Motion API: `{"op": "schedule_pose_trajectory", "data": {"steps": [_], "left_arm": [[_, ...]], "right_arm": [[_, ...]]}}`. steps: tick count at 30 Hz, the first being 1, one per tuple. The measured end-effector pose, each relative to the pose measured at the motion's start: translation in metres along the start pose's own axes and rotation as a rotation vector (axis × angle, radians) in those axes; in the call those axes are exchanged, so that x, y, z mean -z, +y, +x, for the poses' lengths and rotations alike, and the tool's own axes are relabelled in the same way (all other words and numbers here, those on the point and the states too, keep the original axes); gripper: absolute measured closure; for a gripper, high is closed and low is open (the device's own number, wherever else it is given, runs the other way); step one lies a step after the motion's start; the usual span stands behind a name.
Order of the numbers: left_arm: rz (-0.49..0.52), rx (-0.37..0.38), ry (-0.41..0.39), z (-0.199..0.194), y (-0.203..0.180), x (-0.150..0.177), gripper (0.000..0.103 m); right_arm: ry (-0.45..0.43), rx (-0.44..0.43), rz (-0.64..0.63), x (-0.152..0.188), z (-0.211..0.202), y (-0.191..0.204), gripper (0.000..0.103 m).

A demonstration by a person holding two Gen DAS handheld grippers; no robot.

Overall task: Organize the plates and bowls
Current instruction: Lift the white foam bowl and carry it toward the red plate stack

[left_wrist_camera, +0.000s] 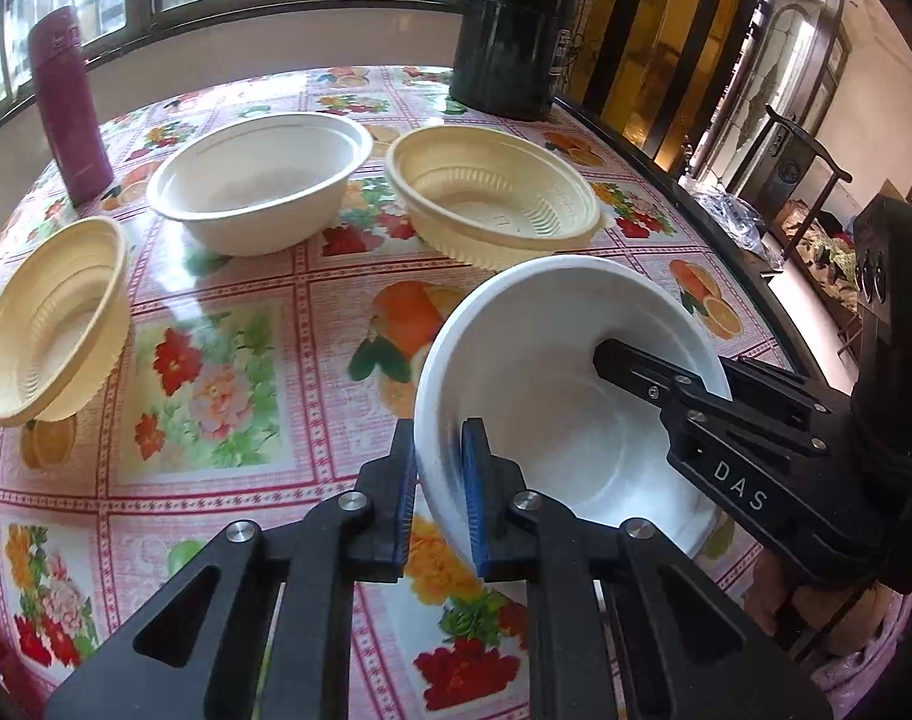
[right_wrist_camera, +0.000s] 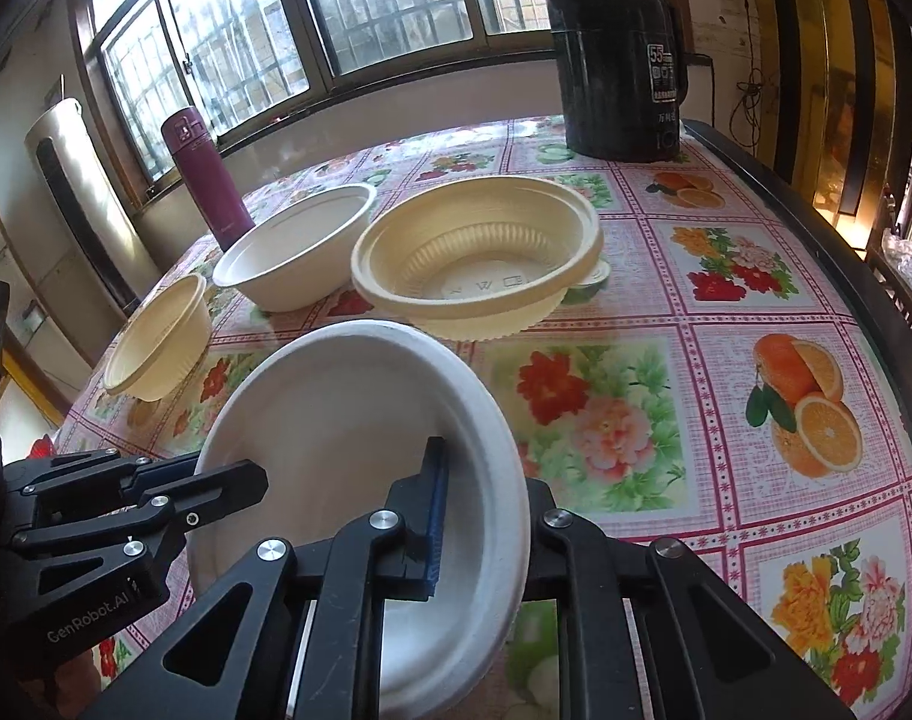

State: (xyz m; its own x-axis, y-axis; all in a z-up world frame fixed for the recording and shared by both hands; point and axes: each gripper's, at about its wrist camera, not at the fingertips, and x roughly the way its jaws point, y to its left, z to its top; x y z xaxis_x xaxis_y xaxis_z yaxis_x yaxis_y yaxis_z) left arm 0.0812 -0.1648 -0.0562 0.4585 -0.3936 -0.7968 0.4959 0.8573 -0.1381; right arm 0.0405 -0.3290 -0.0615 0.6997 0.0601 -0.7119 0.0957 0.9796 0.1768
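Note:
A white bowl (left_wrist_camera: 552,396) is held tilted above the floral tablecloth by both grippers. My left gripper (left_wrist_camera: 438,480) is shut on its left rim. My right gripper (right_wrist_camera: 486,516) is shut on its right rim; it also shows in the left wrist view (left_wrist_camera: 666,384). The white bowl also shows in the right wrist view (right_wrist_camera: 336,450). Behind it stand another white bowl (left_wrist_camera: 258,180), a yellow ribbed bowl stack (left_wrist_camera: 492,192) and a single yellow bowl (left_wrist_camera: 54,324) at the left. They also show in the right wrist view: white bowl (right_wrist_camera: 300,246), yellow stack (right_wrist_camera: 474,252), single yellow bowl (right_wrist_camera: 156,336).
A maroon flask (left_wrist_camera: 66,102) stands at the table's far left and a black kettle (left_wrist_camera: 516,30) at the far right. The table's dark edge (left_wrist_camera: 726,234) runs along the right, with chairs beyond it. A standing air conditioner (right_wrist_camera: 78,192) is by the window.

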Motion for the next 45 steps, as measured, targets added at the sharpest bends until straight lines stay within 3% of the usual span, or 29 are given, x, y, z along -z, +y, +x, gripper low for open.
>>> {"op": "schedule_pose_trajectory", "data": {"steps": [9, 13, 18, 23, 28, 29, 30, 32, 38, 42, 45], "left_arm": [[-0.100, -0.139, 0.003, -0.037, 0.056, 0.032, 0.094], [-0.140, -0.082, 0.016, -0.041, 0.065, 0.039, 0.094], [-0.110, -0.055, 0.001, -0.040, 0.053, 0.033, 0.094], [-0.076, -0.047, 0.001, -0.033, 0.039, 0.027, 0.094], [-0.085, -0.032, 0.043, -0.019, 0.037, 0.023, 0.094], [-0.094, -0.027, 0.056, -0.017, 0.038, 0.022, 0.094], [-0.113, -0.009, 0.073, -0.015, 0.041, 0.022, 0.094], [-0.148, 0.053, 0.093, -0.015, 0.045, 0.021, 0.093], [-0.197, 0.085, 0.116, -0.020, 0.054, 0.012, 0.077], [-0.227, 0.050, 0.118, -0.016, 0.058, 0.010, 0.051], [-0.241, 0.033, 0.136, -0.008, 0.061, 0.011, 0.049]], "right_arm": [[0.014, -0.060, -0.024, 0.021, -0.009, 0.050, 0.079], [-0.009, -0.048, 0.013, 0.028, -0.023, 0.045, 0.079], [-0.013, 0.002, 0.021, 0.030, -0.036, 0.030, 0.070], [-0.015, -0.006, 0.036, 0.031, -0.034, 0.019, 0.070], [-0.010, -0.032, 0.049, 0.032, -0.028, 0.013, 0.073], [-0.014, -0.037, 0.049, 0.032, -0.029, 0.013, 0.078], [-0.018, -0.040, 0.047, 0.032, -0.030, 0.014, 0.084], [-0.030, -0.039, 0.038, 0.032, -0.031, 0.015, 0.085], [-0.032, -0.025, 0.036, 0.033, -0.026, 0.012, 0.090], [-0.047, -0.024, 0.048, 0.032, -0.029, 0.009, 0.090], [-0.050, -0.027, 0.050, 0.032, -0.029, 0.008, 0.090]]}}
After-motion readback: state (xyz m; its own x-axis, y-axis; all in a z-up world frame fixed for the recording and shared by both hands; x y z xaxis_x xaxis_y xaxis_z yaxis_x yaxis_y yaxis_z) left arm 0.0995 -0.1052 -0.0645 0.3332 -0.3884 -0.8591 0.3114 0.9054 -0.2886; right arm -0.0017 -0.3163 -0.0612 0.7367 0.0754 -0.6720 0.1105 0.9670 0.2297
